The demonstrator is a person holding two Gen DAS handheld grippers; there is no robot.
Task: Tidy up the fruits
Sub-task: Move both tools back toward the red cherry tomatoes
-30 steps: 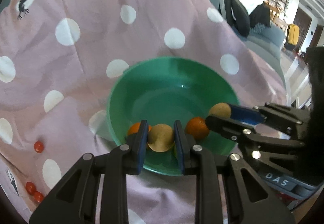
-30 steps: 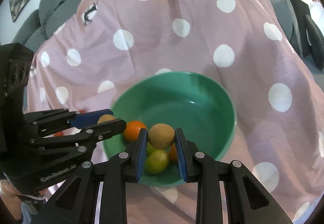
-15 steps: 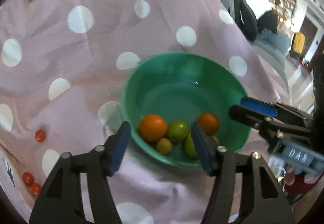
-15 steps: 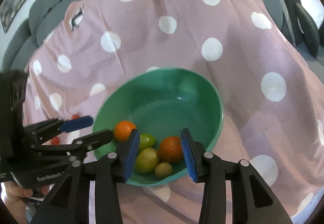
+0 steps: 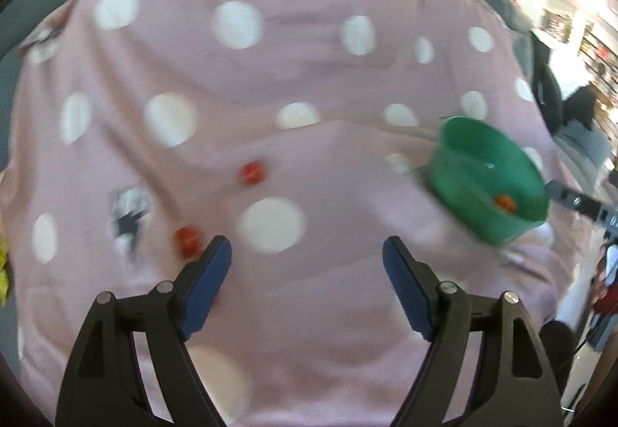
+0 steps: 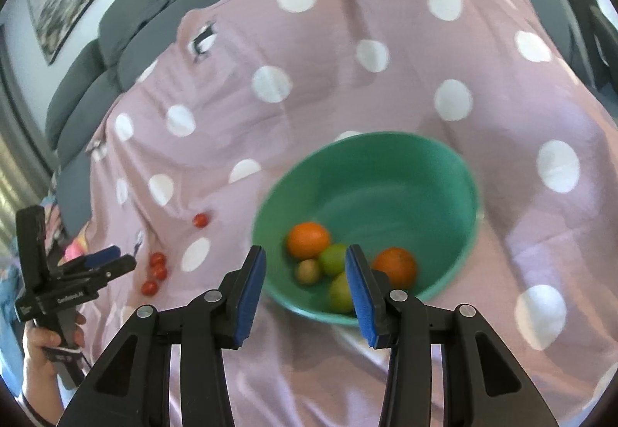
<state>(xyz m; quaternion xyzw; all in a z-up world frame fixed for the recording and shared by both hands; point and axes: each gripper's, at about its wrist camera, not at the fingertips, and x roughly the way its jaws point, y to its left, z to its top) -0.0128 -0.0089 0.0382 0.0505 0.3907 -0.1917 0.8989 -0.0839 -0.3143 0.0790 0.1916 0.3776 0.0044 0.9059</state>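
Right tool [image 6: 305, 276]: jaws apart, empty, poised over near rim of bowl [image 6: 455, 172].
Left tool [image 5: 307, 264]: jaws just opened wide, nothing between them, above spotted cloth [image 5: 309, 79].
Bowl: green, on cloth; holds two oranges [image 6: 308, 239], green fruits [image 6: 334, 259], one small brown fruit [image 6: 308, 271].
Tomatoes [image 6: 154, 272]: loose on cloth, left of bowl, near left tool.

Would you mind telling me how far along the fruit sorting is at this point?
Done: two oranges, green fruits and a small brown fruit lie in the green bowl. In hand: nothing; the left gripper, whose jaws have just been opening, and the right gripper are both empty. Left: four small red fruits on the spotted cloth.
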